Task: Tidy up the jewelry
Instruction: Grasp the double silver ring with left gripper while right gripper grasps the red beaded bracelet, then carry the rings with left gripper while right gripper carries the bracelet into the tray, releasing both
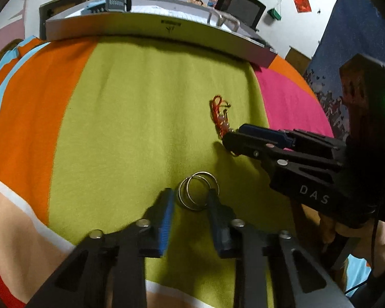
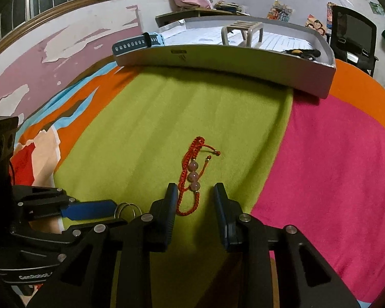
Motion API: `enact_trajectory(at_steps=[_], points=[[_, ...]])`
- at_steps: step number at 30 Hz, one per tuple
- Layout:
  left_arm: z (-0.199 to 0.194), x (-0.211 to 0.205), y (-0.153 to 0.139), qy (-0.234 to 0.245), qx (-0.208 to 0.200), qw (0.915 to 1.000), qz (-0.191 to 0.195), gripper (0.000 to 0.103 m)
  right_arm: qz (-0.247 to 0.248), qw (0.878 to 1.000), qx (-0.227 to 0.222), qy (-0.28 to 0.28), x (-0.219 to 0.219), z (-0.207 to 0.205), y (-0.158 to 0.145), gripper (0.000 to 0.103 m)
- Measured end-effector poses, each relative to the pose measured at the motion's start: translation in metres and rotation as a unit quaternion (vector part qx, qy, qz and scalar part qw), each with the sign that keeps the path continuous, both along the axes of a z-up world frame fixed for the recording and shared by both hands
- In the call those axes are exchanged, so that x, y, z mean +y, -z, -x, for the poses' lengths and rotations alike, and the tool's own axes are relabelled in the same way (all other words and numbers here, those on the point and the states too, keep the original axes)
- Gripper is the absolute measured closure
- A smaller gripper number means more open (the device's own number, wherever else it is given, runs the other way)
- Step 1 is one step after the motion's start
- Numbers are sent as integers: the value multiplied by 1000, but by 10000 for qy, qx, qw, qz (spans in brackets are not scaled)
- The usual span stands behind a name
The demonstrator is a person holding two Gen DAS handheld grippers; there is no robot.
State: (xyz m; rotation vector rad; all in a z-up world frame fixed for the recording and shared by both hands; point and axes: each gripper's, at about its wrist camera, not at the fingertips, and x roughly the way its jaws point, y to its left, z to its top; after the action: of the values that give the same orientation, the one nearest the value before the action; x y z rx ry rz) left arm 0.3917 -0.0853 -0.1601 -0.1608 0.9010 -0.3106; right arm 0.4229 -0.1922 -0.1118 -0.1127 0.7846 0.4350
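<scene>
Both hand-held grippers hover low over a bed cover of bright colour blocks; the left gripper [image 1: 191, 200] has its two blue-padded fingers spread apart, and a pair of overlapping silver rings [image 1: 198, 190] lies on the green block of the cover [image 1: 131, 118] between the fingertips, the right fingertip overlapping the rings' edge in the left wrist view, though contact cannot be confirmed; the right gripper [image 2: 195, 192] also stands parted, gripping nothing, with a red woven cord bracelet [image 2: 192, 174] carrying three pale pink beads lying flat on the green block, its lower loop between the two fingertips and its knotted ends trailing away to the right; in the left wrist view the right gripper comes in from the right side, its tip just at the near end of the bracelet; the rings and the bracelet lie near each other on the same green block, apart; beyond them, at the far edge of the green block, sits a shallow grey tray [image 2: 225, 60]; a blue watch [image 2: 138, 43] rests at the tray's left end, a small pale stand [image 2: 243, 32] sits inside it, and a dark item [image 2: 304, 52] with a yellow spot lies in its right corner, too small to identify; a pink block of the cover [image 2: 333, 179] lies to the right of the green.
</scene>
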Motion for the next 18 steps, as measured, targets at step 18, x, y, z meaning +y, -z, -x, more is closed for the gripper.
enact_trajectory(at_steps=[18], points=[[0, 21, -17, -558, -61, 9962, 670, 99, -390, 9986, -339, 114, -5, 11, -26, 100]])
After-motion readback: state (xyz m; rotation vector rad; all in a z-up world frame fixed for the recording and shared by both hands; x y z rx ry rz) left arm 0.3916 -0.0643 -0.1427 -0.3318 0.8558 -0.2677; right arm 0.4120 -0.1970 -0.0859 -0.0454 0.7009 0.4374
